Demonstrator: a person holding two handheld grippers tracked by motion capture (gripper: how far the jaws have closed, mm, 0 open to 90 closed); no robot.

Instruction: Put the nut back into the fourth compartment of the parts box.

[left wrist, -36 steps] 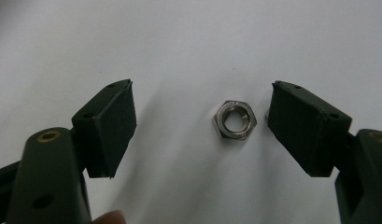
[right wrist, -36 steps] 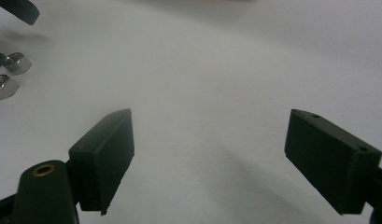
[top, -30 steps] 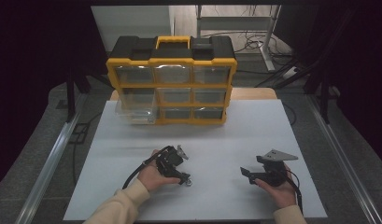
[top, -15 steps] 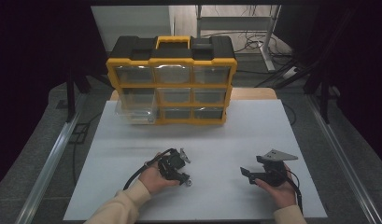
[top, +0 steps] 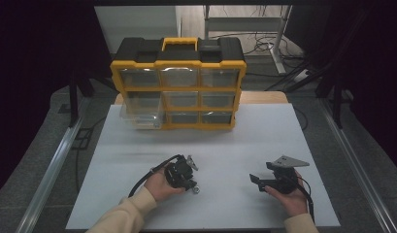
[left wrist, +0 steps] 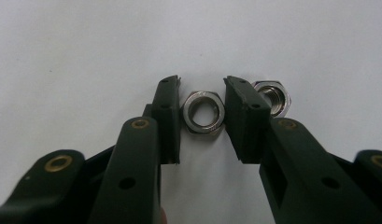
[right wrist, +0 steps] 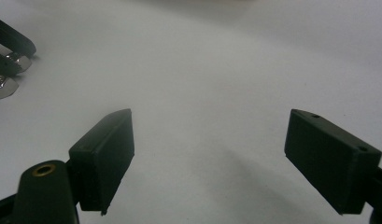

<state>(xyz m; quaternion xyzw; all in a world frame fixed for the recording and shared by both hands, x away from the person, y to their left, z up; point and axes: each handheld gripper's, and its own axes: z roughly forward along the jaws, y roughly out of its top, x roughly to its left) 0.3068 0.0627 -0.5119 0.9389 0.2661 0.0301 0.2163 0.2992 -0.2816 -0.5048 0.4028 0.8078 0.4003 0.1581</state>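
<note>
At the top centre of the high view a yellow-and-black organizer case [top: 178, 90] stands upright on the far edge of the white bench [top: 235, 141], its clear-fronted compartments too hazy to tell what they hold; a clear bin [top: 141, 114] juts out at its lower left. In the left gripper view, centre frame, a shiny steel hex nut [left wrist: 205, 112] lies flat on the bench between the pads of the left claw [left wrist: 201, 105], whose jaws have just been closing — they flank it closely, contact unclear. A second nut [left wrist: 273, 97] sits just behind the right-hand pad. The right claw [right wrist: 209, 140] — lower right in the high view — is spread wide over bare bench.
</note>
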